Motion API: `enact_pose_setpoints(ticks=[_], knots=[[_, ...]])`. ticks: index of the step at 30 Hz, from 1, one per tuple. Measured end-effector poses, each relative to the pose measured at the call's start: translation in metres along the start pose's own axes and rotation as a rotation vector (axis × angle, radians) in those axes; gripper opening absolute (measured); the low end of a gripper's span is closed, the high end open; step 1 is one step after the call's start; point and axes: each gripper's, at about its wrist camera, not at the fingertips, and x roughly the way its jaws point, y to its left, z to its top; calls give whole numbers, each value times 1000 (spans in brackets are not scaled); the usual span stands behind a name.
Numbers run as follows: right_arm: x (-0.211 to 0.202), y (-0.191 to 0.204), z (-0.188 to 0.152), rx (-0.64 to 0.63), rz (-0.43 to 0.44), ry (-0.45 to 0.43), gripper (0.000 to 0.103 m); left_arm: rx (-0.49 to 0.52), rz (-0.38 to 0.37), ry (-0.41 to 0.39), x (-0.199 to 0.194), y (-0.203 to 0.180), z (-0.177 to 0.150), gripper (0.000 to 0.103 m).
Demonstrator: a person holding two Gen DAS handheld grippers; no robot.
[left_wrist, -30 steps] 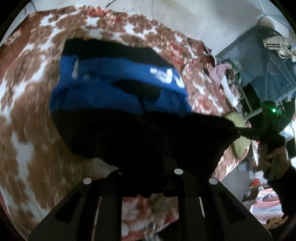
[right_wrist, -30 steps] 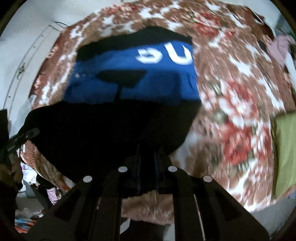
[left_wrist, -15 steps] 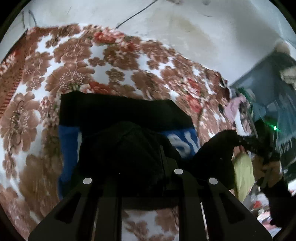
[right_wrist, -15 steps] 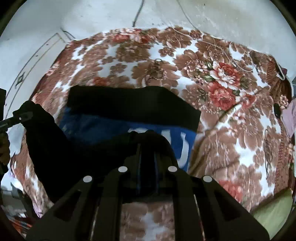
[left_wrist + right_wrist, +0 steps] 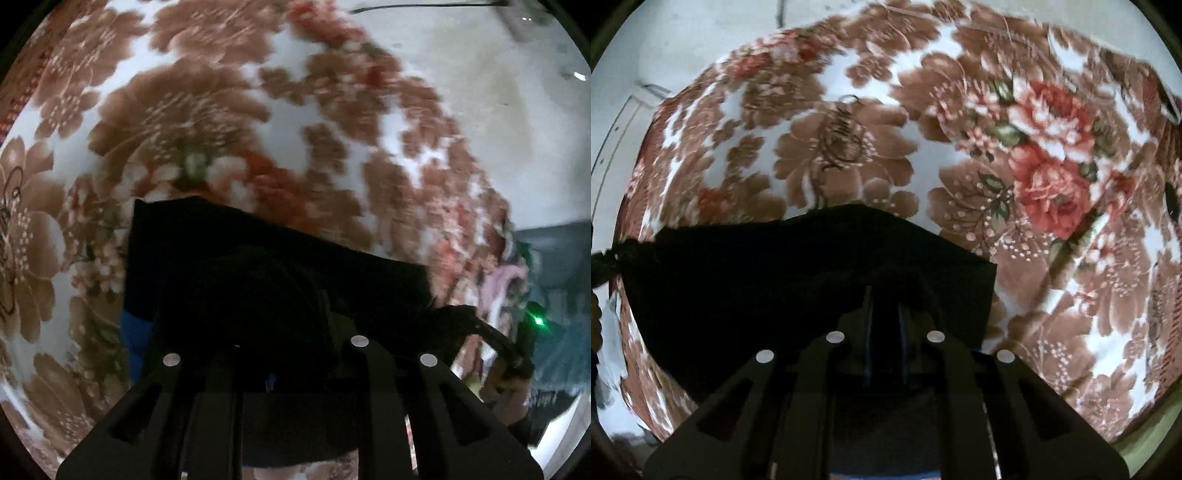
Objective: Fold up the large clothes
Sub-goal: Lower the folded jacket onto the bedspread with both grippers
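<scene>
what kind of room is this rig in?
Probably a lived-in bedroom. A plush floral blanket, seemingly on a bed, is the work surface, set against a plain plaster wall, with loose clothes piled off the right edge.

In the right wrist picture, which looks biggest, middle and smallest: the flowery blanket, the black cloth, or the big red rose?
1. Flowery blanket: it fills most of the view.
2. Black cloth: a wide dark band, though it sits nearest the camera, so it may look bigger than it really is.
3. Big red rose: clearly smallest, just one printed flower.
</scene>
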Motion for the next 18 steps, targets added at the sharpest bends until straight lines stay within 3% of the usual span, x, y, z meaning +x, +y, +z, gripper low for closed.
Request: enact_pose_setpoints(ticks=[3,6,8,9,10,11,13,15,16,17,18], knots=[[21,-15,12,64,-14,37,14,-9,-8,12,14,8,13,20],[32,-22,15,94,-36,46,22,-50,-26,36,29,18,22,25],[32,-23,16,71,-64,18,37,-81,-45,37,35,25,27,31],[31,-24,17,66,-75,4,54,-95,-58,35,36,28,29,44],[29,-27,19,62,-103,-15,79,-100,-70,30,36,30,31,54],[23,-31,21,60,-172,-54,88,-90,-77,23,35,29,32,62],[12,-37,25,44,-208,-109,89,-47,-69,-7,28,22,34,63],[1,-40,24,36,-180,-139,89,-8,-62,-53,15,15,34,74],[-4,-38,22,30,-163,-151,89,31,-49,-100,3,8,32,77],[-12,-30,16,10,-145,-169,89,72,-22,-151,-8,1,29,89],[-18,-21,11,-14,-139,-190,89,137,21,-231,-24,-8,23,95]])
